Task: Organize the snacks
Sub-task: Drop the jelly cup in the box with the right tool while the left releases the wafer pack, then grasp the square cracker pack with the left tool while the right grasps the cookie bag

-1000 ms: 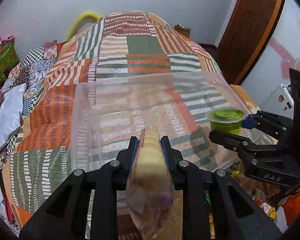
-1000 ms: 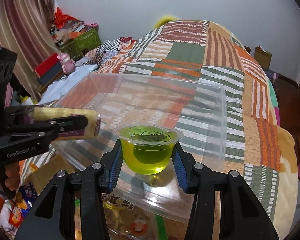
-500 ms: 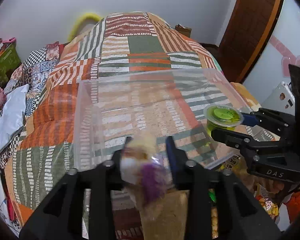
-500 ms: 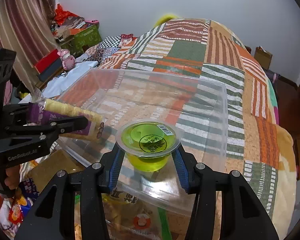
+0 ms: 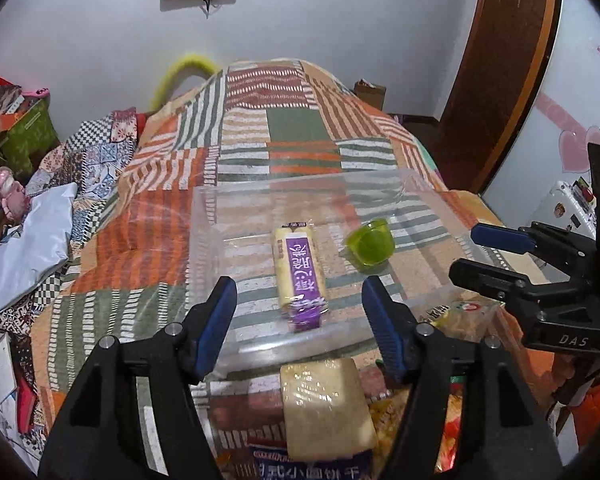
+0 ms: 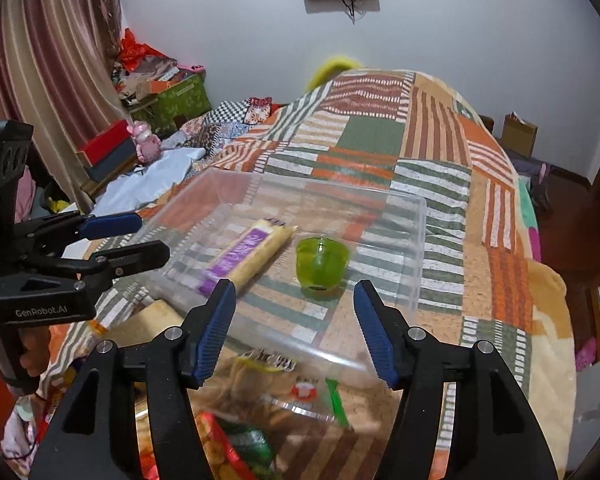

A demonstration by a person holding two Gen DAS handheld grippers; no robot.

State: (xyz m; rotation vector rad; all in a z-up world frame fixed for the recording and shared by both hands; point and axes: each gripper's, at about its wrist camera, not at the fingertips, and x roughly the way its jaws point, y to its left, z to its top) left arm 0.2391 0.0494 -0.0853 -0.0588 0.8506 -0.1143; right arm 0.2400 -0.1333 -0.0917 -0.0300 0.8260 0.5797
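Two wrist views over a bed (image 5: 300,132) covered with a patchwork quilt. A clear plastic bin (image 5: 204,240) rests on the quilt; its transparent walls are hard to trace, and its near rim blurs into the wrappers below.

Contents of the bin, counted: two items. One long yellow snack bar with a purple label (image 5: 300,270) lies flat on the bin floor, its near end smeared by motion blur. One green jelly cup (image 5: 370,246) lies just to its right, apart from the bar; it is blurred, and in the right wrist view (image 6: 320,264) it appears tipped, though its exact pose cannot be settled.

Left tongs (image 5: 300,308): jaws opening, nothing between them; the bar lies beyond the blue pads, untouched. Right tongs (image 6: 294,316): jaws likewise opening and empty, the cup lying ahead of them and clear of the pads.

Outside the bin, at the near edge, a heap of loose snack packets (image 6: 268,396) is partly covered by the tongs' black arms and cut off by the frame; their number cannot be counted. One pale square packet (image 5: 324,408) is the most distinct.

Only fingers of one hand (image 6: 32,356) show, on the left grip.
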